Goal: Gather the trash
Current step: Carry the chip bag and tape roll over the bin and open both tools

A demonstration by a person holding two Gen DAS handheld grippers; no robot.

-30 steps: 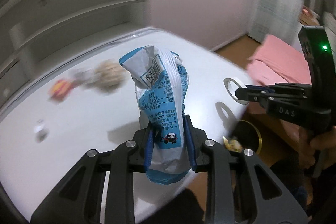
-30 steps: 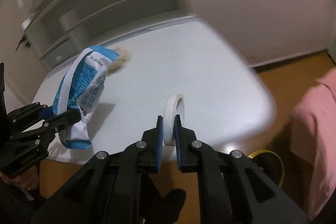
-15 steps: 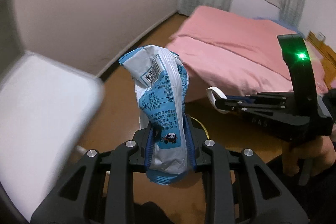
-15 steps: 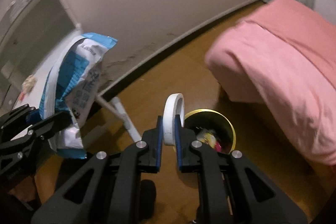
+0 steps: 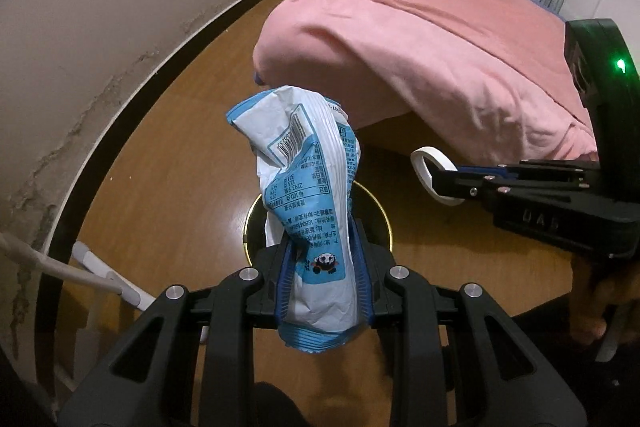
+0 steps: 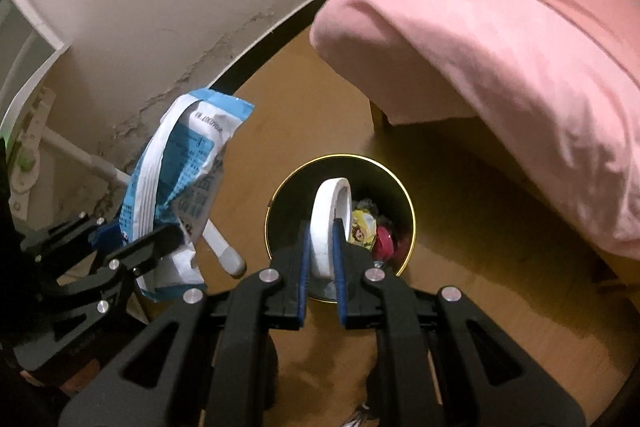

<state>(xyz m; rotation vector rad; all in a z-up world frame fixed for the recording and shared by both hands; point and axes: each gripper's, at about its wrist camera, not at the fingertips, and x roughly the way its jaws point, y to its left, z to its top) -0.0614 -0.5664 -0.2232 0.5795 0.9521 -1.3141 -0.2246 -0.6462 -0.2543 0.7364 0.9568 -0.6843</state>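
Observation:
My left gripper [image 5: 323, 259] is shut on a crumpled blue and white snack bag [image 5: 308, 183] and holds it upright over the floor. The bag also shows at the left of the right wrist view [image 6: 180, 183]. My right gripper [image 6: 322, 247] is shut on a white tape ring [image 6: 326, 223], right above a black trash bin with a gold rim [image 6: 292, 187]. The ring shows in the left wrist view [image 5: 426, 167] too. The bin [image 5: 374, 205] is partly hidden behind the bag. Colourful wrappers [image 6: 364, 227] lie inside the bin.
A bed with a pink cover [image 6: 500, 39] stands to the right of the bin. White table legs [image 6: 100, 167] and a stained wall [image 5: 80, 27] are on the left. The floor [image 5: 180, 187] is brown wood.
Both grippers swung away from the white table and down to the floor. The bin now lies under the right gripper. Both keep their hold on the bag and the ring.

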